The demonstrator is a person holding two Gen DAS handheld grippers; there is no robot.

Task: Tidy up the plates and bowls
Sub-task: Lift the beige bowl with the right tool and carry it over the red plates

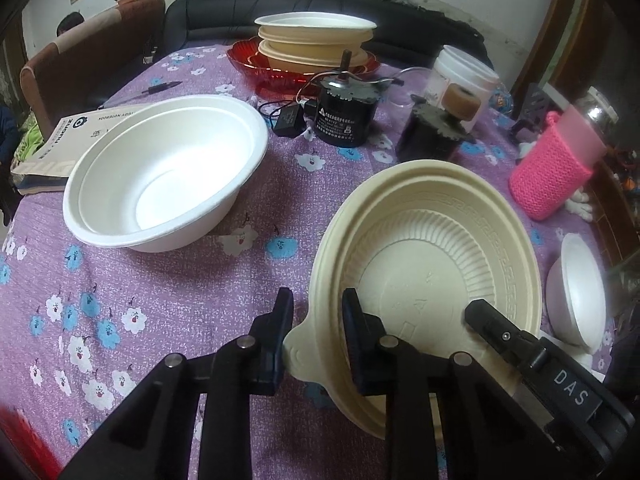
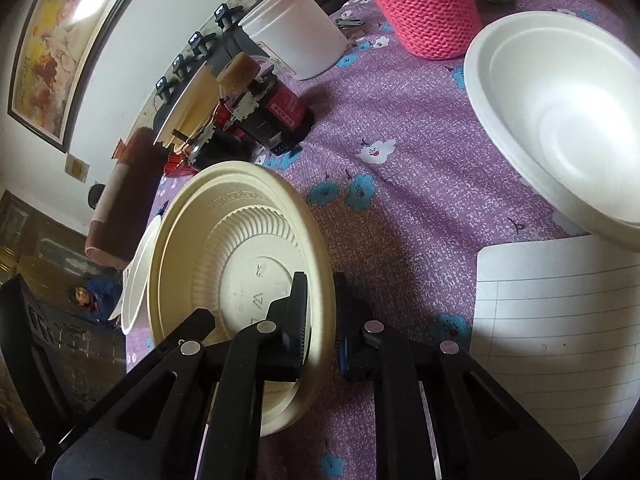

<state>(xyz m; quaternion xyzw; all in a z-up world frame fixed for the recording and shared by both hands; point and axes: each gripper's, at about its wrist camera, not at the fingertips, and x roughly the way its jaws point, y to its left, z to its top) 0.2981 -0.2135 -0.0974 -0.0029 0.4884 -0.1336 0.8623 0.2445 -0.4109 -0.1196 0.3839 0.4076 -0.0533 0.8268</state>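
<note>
A cream ribbed plastic bowl (image 1: 432,264) sits tilted on the purple floral tablecloth (image 1: 168,280). My left gripper (image 1: 318,312) straddles the bowl's near-left rim, one finger outside and one inside; the jaws stand apart around the rim. My right gripper (image 2: 320,304) grips the same cream bowl (image 2: 236,240) at its opposite rim, fingers closed on the wall; its finger (image 1: 492,324) shows inside the bowl in the left wrist view. A large white bowl (image 1: 160,172) sits left. A stack of cream bowls (image 1: 316,40) rests on a red dish (image 1: 280,76) at the back.
Another white bowl (image 2: 568,128) sits at right, also seen in the left wrist view (image 1: 580,296). Black motors (image 1: 344,112), a white jar (image 1: 464,76), a pink knitted bottle sleeve (image 1: 552,172), a notebook (image 1: 60,140) and lined paper (image 2: 552,340) crowd the table.
</note>
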